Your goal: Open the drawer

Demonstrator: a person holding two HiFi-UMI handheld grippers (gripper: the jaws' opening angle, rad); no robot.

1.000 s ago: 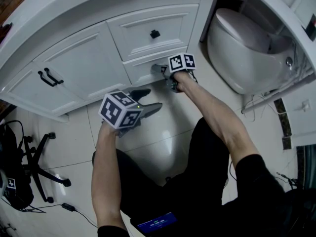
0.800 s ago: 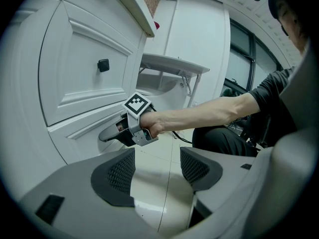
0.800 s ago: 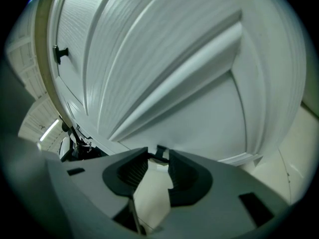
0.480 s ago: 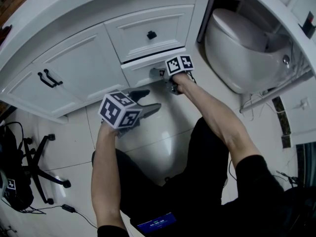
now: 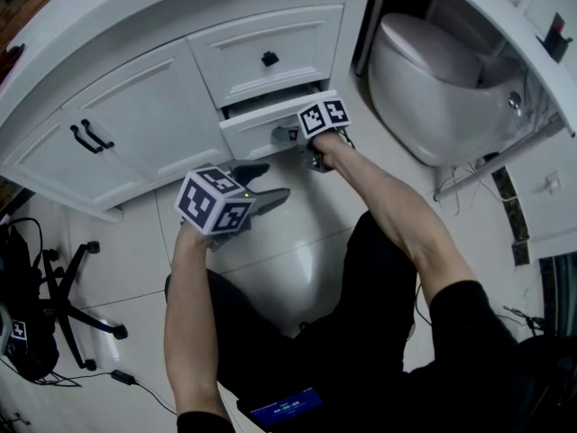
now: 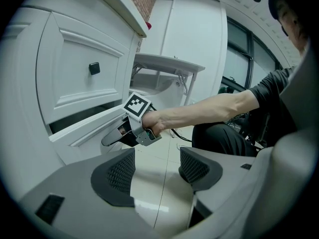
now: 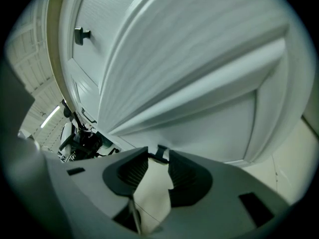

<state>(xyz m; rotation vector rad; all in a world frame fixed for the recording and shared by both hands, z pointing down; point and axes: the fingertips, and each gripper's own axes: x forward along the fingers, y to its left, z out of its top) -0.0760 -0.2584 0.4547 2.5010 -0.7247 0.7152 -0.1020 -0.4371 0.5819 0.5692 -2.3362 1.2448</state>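
Note:
The white lower drawer (image 5: 257, 133) of the vanity stands slightly pulled out, with a dark gap above its front. My right gripper (image 5: 291, 134) is at the drawer front, shut on the small black drawer knob (image 7: 160, 153), which shows between its pads in the right gripper view. In the left gripper view the right gripper (image 6: 113, 137) reaches against the drawer front (image 6: 82, 132). My left gripper (image 5: 270, 181) hovers above the floor tiles in front of the vanity, open, with nothing between its pads (image 6: 119, 176).
The upper drawer (image 5: 270, 34) with its black knob (image 5: 270, 59) is closed. Cabinet doors with black handles (image 5: 90, 136) lie to the left. A toilet (image 5: 442, 75) stands to the right, an office chair (image 5: 63, 300) at the lower left.
The lower drawer has slid out of the vanity and the gap above it has widened. My right gripper came back with it. The left gripper has stayed put.

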